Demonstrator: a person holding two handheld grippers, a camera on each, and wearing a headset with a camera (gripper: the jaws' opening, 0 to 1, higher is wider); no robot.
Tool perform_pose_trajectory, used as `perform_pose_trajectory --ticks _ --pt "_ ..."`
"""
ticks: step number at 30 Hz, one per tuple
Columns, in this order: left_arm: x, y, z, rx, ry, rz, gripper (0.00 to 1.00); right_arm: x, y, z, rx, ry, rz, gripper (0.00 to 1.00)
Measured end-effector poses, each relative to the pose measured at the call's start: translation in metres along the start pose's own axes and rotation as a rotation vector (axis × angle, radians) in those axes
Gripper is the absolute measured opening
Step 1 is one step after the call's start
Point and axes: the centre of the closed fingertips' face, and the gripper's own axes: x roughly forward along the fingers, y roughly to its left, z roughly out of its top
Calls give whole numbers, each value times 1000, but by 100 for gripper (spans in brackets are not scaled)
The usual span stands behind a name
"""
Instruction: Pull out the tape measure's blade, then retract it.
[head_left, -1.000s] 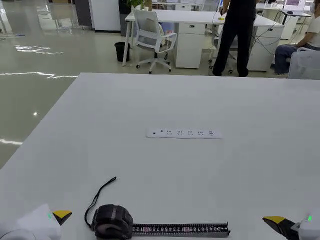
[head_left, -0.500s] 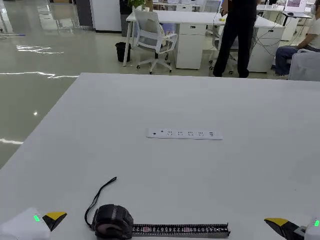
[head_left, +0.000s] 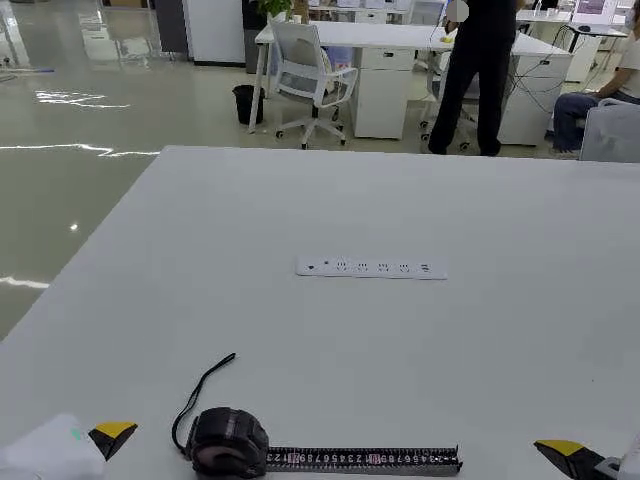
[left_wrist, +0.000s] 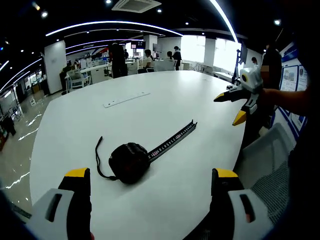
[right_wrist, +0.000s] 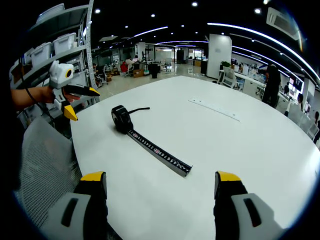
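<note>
Near edge of the table (head_left: 400, 340): tape measure (head_left: 228, 441) lay flat, blade (head_left: 365, 459) out to the right | left gripper (right_wrist: 84, 103) and right gripper (left_wrist: 228, 109) hung wide open off either end, touching nothing | guessing they flanked it ready for the retract

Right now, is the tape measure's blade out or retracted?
Out: the numbered blade lies extended on the table from the black case.
</note>
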Motion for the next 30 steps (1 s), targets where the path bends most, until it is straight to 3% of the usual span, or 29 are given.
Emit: perform_pose_trajectory --ticks 9,19,26,30 --pt "8 -5 -2 -26 5 28 98 0 1 -3 -9 -5 22 89" --pt "13 3 -6 -132 -8 132 95 2 -5 -6 -66 -8 61 83" --pt "17 8 -9 -171 40 186 91 6 -11 -8 -131 -4 104 76" --pt "21 13 -5 -179 43 219 91 10 -15 -10 -168 4 128 72"
